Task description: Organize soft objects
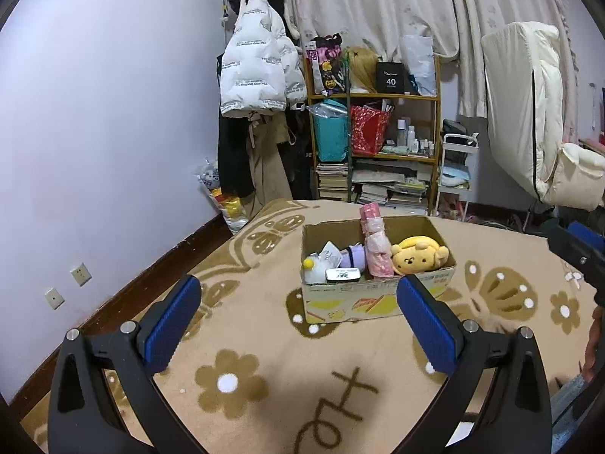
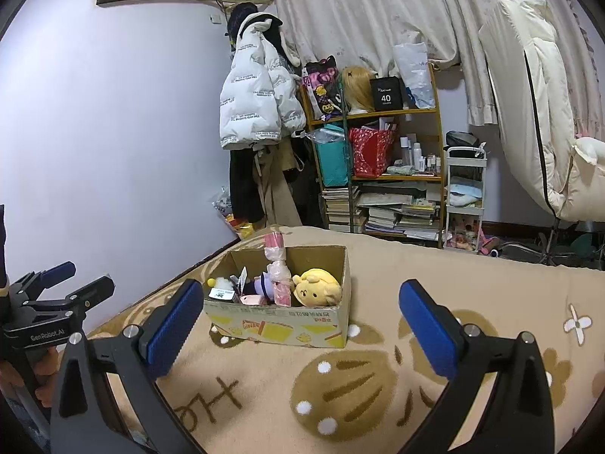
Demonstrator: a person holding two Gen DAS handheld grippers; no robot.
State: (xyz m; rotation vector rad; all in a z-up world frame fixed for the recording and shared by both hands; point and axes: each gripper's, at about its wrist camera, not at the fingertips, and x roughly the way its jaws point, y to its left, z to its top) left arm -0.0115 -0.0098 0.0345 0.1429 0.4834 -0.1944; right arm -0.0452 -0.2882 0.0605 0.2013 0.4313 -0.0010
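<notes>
Hovering grippers: both are held low over the bed, aimed at the box; nothing is carried by either.
Left gripper (image 1: 298, 325): its blue-padded fingers are spread wide with only blanket seen between them, probably kept ready for a first pick.
Right gripper (image 2: 300, 331): its fingers are likewise wide apart and empty; the left tool is glimpsed at the far left edge of the right wrist view.
Blanket (image 1: 264, 340): a tan spread with brown flowers and butterflies is laid under everything; no loose item is seen on it near the fingers.
Cardboard box (image 1: 378, 299): set open-topped on the blanket just beyond the fingertips, so that its contents can be reached from above.
Soft objects: a yellow plush (image 1: 418, 255) is lodged at the box's right end, touching a pink wrapped bundle (image 1: 374, 246) that stands upright above the rim; a purple plush (image 1: 353, 256) and a white plush (image 1: 314, 270) are packed at the left.
Task stage: judged as not yet begun, or already finished; which cannot be told.
Shelf (image 1: 374, 132): crowded with bags and books against the far wall, beside a hung white jacket (image 1: 257, 68).
</notes>
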